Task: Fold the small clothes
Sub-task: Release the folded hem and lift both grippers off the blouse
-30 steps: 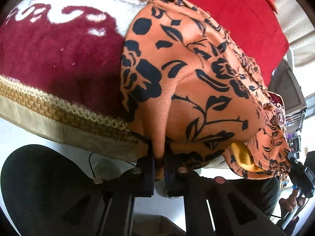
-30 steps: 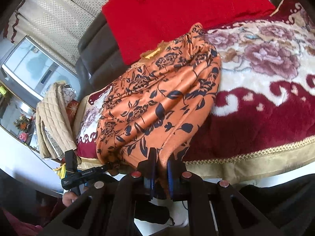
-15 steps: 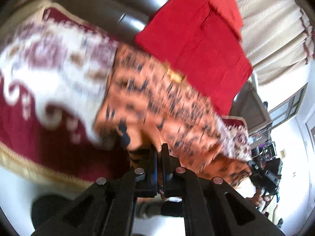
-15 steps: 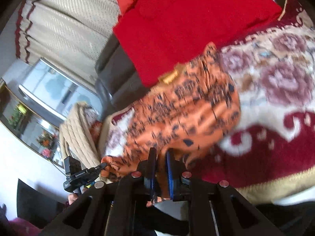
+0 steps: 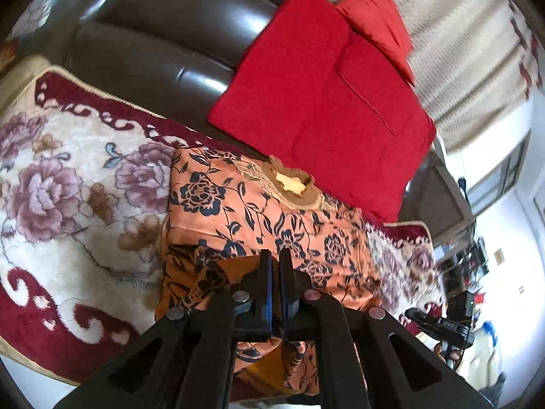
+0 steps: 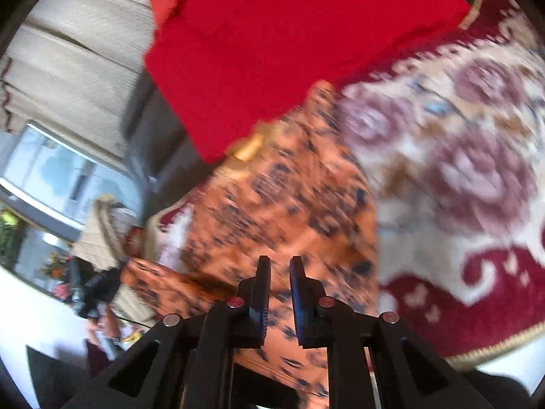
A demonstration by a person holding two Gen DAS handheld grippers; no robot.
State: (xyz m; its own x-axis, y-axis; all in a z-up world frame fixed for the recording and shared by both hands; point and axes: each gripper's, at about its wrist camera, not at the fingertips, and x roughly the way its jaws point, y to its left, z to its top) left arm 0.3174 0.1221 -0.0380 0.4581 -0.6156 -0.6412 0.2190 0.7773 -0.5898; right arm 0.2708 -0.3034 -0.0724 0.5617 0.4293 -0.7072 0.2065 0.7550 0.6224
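An orange garment with a black floral print (image 5: 259,211) lies on a floral red and cream blanket (image 5: 68,197), neckline toward the sofa back. Its lower part is folded up over itself. My left gripper (image 5: 276,259) is shut on the folded hem, held over the garment's near half. In the blurred right wrist view the same garment (image 6: 279,211) lies under my right gripper (image 6: 280,266), whose jaws stand slightly apart with no cloth between them. The other hand's gripper (image 6: 92,289) shows at the left there.
Red cushions (image 5: 323,102) lean on the dark leather sofa back (image 5: 163,34) just behind the garment. The blanket's gold-trimmed front edge (image 6: 494,347) hangs over the seat. Curtains (image 5: 460,51) and a window (image 6: 51,170) lie beyond.
Both grippers have carried the garment's hanging hem up and forward over the seat, folding it onto itself. The right gripper's jaws have parted and let go of the cloth.
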